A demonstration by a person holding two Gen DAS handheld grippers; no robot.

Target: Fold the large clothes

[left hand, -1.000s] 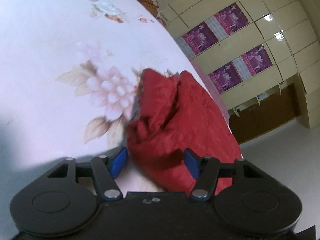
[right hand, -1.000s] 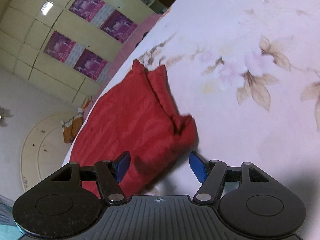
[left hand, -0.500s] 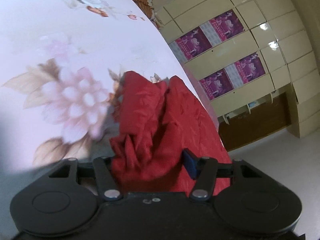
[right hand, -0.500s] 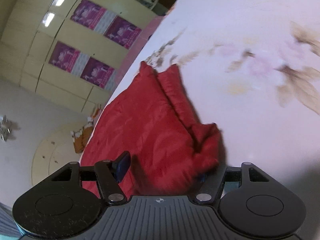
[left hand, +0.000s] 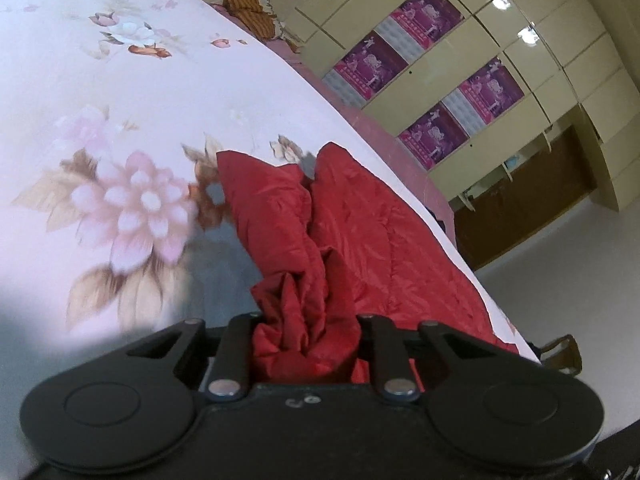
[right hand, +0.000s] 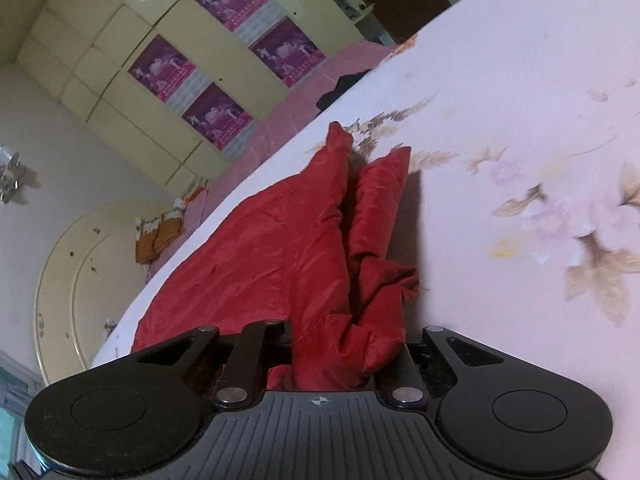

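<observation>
My left gripper [left hand: 306, 332] is closing on a bunched wad of the red garment [left hand: 360, 248], and my right gripper [right hand: 340, 352] is closing on another wad of it [right hand: 280, 248]. In both views cloth fills the gap between the fingers and hides the pads, so the hold looks firm but I cannot see how deep it goes. The rest of the garment lies ahead of the fingers on the floral bed [left hand: 120, 100], its two far tips pointing away from me, close to the bed's edge.

What worries me: each grip has a crumpled handful, not a clean edge or corner. If I lift and carry it over, I judge the fold may come out lopsided, with layers twisted inside (slippery quilted fabric tends to slide). A shallow bite could also let one side slip out mid-lift, leaving the garment hanging from one hand. Pulling unevenly might drag the whole piece towards the bed's edge.

Against a second ago: then both sets of fingers stood wide, blue pads showing either side of the cloth; now they have drawn in and the cloth is gathered up between them, slightly raised off the bed.
</observation>
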